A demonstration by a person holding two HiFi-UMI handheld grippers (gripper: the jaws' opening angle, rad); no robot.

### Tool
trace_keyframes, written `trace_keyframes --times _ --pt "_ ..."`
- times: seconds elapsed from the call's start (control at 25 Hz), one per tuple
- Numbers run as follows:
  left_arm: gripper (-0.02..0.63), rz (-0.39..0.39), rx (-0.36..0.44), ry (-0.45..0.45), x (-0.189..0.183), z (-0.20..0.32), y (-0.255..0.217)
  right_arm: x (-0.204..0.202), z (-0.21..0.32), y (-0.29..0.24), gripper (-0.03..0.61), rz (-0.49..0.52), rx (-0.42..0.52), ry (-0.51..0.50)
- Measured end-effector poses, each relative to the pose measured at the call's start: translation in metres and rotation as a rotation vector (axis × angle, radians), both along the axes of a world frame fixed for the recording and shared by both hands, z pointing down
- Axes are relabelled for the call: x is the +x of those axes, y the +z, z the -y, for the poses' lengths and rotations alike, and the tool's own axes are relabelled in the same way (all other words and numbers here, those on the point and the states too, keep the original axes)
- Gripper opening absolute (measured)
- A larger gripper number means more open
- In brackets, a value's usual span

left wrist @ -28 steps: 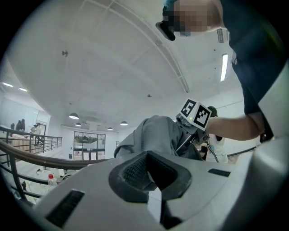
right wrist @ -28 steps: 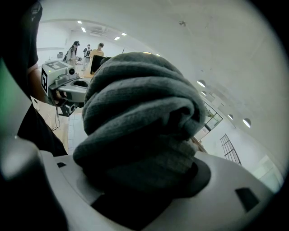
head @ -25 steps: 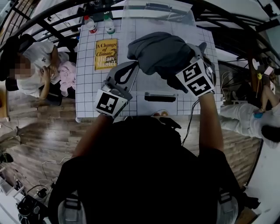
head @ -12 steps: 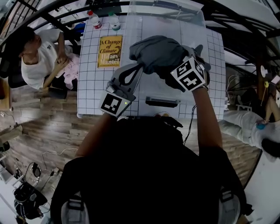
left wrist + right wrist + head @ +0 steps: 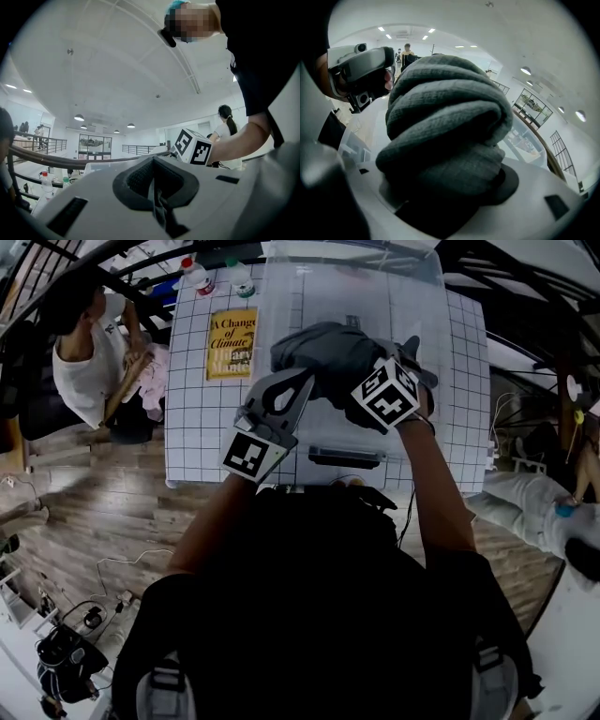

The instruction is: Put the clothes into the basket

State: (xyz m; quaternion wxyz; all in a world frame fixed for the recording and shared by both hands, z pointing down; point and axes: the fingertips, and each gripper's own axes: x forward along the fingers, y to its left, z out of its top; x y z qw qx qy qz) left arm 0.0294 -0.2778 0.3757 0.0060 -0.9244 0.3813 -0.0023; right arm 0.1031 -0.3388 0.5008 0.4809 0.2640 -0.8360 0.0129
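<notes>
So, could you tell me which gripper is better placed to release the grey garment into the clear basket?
Right, probably: the right gripper holds the bulk of the grey garment over the clear basket, while the left gripper pinches only a thin strip.

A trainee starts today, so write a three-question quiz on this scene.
1. True or false: the right tool grips a bundled grey garment.
2. Which lies on the gridded table? A) a yellow book B) a red mug C) a plate
3. Fill in: the garment is held over the clear ____.
Key: 1 true; 2 A; 3 basket.
</notes>
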Motion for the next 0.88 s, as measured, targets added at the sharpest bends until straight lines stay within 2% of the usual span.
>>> trace_keyframes --times 0.32,0.52,0.88 --pt "0.003 -0.009 0.023 0.016 0.022 0.018 -0.007 0.007 0.004 0.035 0.353 -0.011 -0.030 -0.009" --pt "0.003 0.013 0.024 0.028 0.035 0.030 0.005 0.008 0.008 0.051 0.353 -0.008 -0.048 -0.009" --pt "0.003 0.007 0.006 0.039 0.050 0.050 0.024 0.009 0.012 0.085 0.354 0.020 -0.090 0.003"
